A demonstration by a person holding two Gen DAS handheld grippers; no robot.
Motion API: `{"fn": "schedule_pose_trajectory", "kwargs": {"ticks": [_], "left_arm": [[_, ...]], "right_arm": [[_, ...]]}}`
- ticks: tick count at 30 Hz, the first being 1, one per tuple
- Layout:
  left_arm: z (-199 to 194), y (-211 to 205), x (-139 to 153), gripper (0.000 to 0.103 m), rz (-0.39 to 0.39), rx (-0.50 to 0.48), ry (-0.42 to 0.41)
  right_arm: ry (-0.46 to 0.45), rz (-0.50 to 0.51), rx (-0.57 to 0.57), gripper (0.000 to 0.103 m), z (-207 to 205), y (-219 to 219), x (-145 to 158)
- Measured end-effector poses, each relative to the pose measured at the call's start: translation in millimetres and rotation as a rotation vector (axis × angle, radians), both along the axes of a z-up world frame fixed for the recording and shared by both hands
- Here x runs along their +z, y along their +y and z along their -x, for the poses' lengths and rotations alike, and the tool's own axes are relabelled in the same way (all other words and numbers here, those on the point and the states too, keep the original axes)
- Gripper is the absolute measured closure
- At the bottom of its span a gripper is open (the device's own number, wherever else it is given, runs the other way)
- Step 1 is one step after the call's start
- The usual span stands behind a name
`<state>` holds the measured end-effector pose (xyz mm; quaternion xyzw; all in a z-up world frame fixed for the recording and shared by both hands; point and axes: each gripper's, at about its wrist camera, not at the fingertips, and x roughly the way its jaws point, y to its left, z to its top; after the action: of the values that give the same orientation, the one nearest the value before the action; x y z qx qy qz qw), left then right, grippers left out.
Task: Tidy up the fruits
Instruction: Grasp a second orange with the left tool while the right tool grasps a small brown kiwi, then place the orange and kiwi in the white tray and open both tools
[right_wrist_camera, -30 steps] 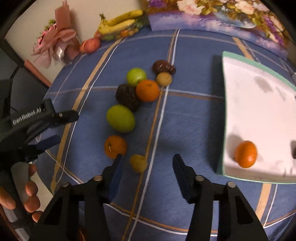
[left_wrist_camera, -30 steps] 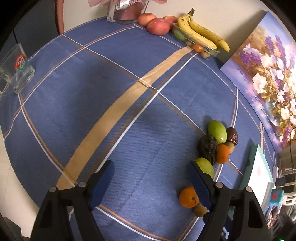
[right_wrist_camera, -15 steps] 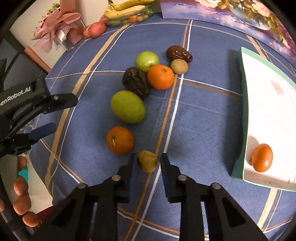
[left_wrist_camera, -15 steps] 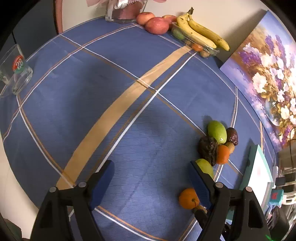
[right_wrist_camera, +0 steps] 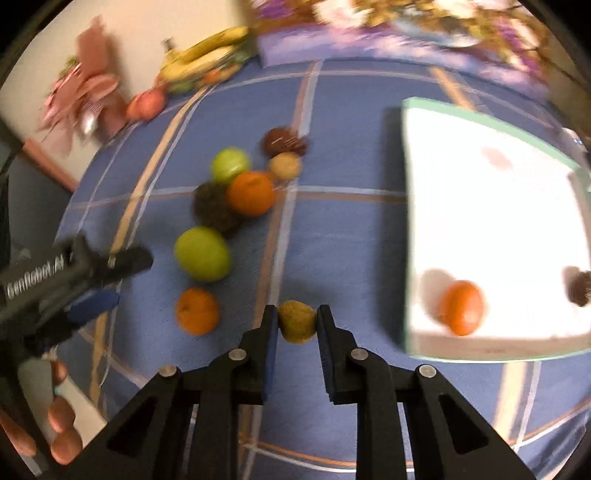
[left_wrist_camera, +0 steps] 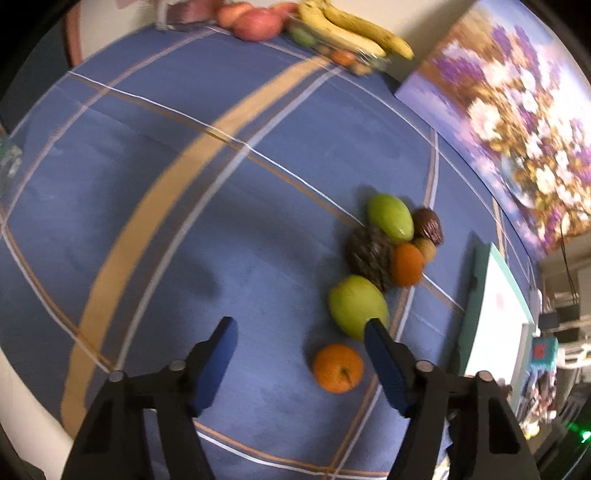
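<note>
My right gripper (right_wrist_camera: 294, 320) is shut on a small yellow-brown fruit (right_wrist_camera: 297, 321) and holds it above the blue tablecloth. Loose fruits lie to its left: an orange (right_wrist_camera: 197, 311), a large green fruit (right_wrist_camera: 202, 253), a dark rough fruit (right_wrist_camera: 214, 206), another orange (right_wrist_camera: 251, 193) and a smaller green fruit (right_wrist_camera: 229, 165). The white tray (right_wrist_camera: 480, 206) at the right holds an orange (right_wrist_camera: 462, 307) and a dark fruit (right_wrist_camera: 580, 288). My left gripper (left_wrist_camera: 299, 328) is open and empty, with the near orange (left_wrist_camera: 337, 367) and large green fruit (left_wrist_camera: 356, 305) by its right finger.
Bananas (left_wrist_camera: 354, 29) and red apples (left_wrist_camera: 255, 26) sit at the table's far edge beside a pink gift bouquet (right_wrist_camera: 85, 99). A flower painting (left_wrist_camera: 509, 122) leans along the right side. The table's near edge runs just below both grippers.
My right gripper closed on the small yellow-brown fruit and lifted it rightward toward the tray. My left gripper moved right, nearer the fruit pile.
</note>
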<state>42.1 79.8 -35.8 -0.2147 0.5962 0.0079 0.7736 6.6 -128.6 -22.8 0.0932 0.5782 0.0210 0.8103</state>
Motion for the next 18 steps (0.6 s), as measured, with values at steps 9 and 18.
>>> {"fn": "schedule_pose_trajectory", "kwargs": {"ticks": [9,18], "left_arm": [[0.7,-32.5,-10.7,0.057,0.029,-0.104,0.058],[-2.4,-33.9,-17.3,0.067,0.038,-0.101,0.077]], "right_arm": [[-0.067,-0.025,-0.108,0.081,2.4,-35.4,21.4],[-0.063,-0.029,-0.098,0.081,2.8,-34.8,20.1]]}}
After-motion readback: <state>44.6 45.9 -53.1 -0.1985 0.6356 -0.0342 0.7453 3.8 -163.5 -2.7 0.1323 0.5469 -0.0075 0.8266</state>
